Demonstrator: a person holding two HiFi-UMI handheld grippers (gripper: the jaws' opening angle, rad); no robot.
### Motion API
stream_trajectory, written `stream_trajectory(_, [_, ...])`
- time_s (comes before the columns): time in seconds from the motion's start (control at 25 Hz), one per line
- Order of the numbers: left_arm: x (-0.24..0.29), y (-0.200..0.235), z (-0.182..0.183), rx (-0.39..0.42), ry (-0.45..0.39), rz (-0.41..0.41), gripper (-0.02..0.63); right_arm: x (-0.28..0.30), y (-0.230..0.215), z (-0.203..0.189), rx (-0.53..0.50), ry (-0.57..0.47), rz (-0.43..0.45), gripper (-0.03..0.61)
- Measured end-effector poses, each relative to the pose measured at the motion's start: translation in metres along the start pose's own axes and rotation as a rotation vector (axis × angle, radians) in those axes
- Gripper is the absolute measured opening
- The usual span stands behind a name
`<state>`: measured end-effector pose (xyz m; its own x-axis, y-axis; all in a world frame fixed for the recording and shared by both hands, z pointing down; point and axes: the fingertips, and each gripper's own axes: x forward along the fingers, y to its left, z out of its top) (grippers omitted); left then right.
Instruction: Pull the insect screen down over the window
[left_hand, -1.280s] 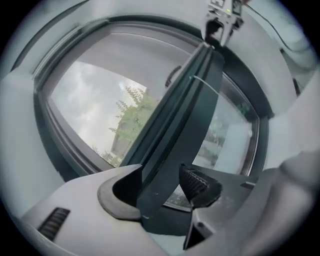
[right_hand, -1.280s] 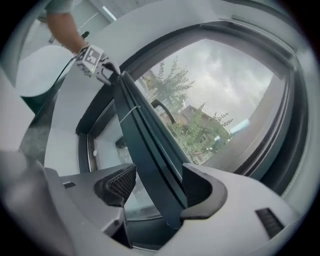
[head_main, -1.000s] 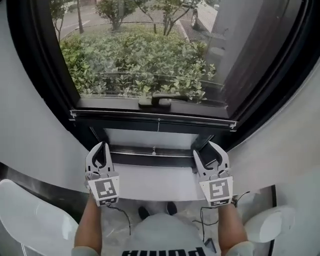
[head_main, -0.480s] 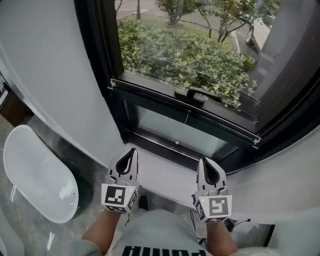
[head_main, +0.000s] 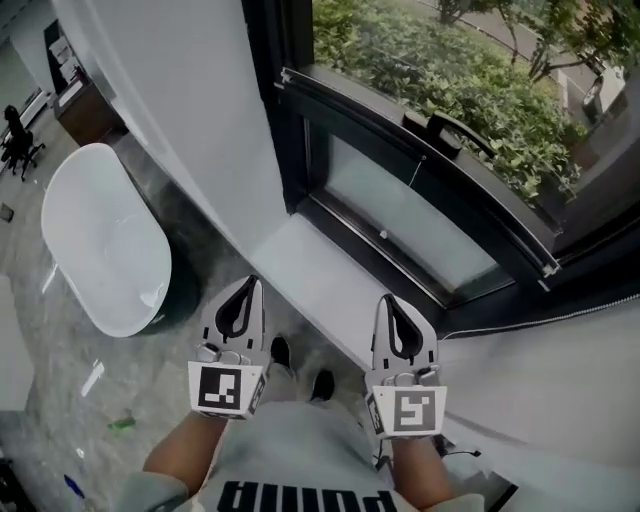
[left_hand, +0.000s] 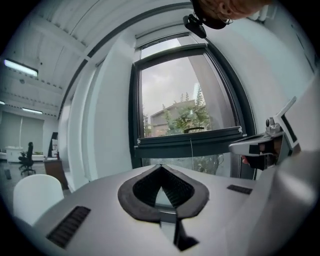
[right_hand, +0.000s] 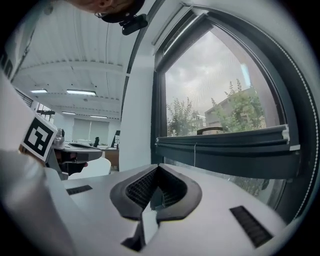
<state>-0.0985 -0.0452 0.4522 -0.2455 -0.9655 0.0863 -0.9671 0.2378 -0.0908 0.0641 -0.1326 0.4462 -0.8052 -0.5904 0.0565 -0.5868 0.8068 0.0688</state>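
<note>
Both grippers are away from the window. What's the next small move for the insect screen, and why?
Probably reach the right gripper to the pull cord, opening its jaws on the way. It and the left gripper are shut and empty, short of the window, while the screen's bottom bar hangs above the sill.

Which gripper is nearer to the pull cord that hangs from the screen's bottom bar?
Right. The right gripper sits almost straight in front of the pull cord, with the sill between them. The left gripper is off to the side, toward the white wall.
</note>
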Motion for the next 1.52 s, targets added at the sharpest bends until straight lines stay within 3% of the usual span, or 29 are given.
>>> stream_trajectory(0.2, [-0.049, 0.011, -0.024, 0.039, 0.058, 0.113, 0.011, -0.005, 0.040, -0.011, 0.028, 0.019, 0.102, 0.006])
stream_trajectory(0.52, [-0.113, 0.036, -0.026, 0.037, 0.031, 0.213, 0.011, -0.013, 0.111, -0.007, 0.042, 0.002, 0.243, 0.006])
stream_trajectory(0.8, [-0.228, 0.094, -0.045, 0.003, 0.041, 0.342, 0.011, -0.037, 0.234, -0.009, 0.052, 0.023, 0.377, 0.006])
stream_trajectory(1.2, [-0.424, 0.167, -0.106, -0.095, 0.097, 0.468, 0.011, -0.134, 0.430, -0.025, 0.080, 0.120, 0.537, 0.006])
stream_trajectory(1.36, [-0.475, 0.172, -0.105, -0.091, 0.086, 0.504, 0.011, -0.166, 0.478, -0.016, 0.035, 0.118, 0.628, 0.006])
stream_trajectory(1.52, [-0.512, 0.166, -0.101, -0.083, 0.084, 0.593, 0.011, -0.184, 0.502, 0.000, 0.019, 0.082, 0.710, 0.006])
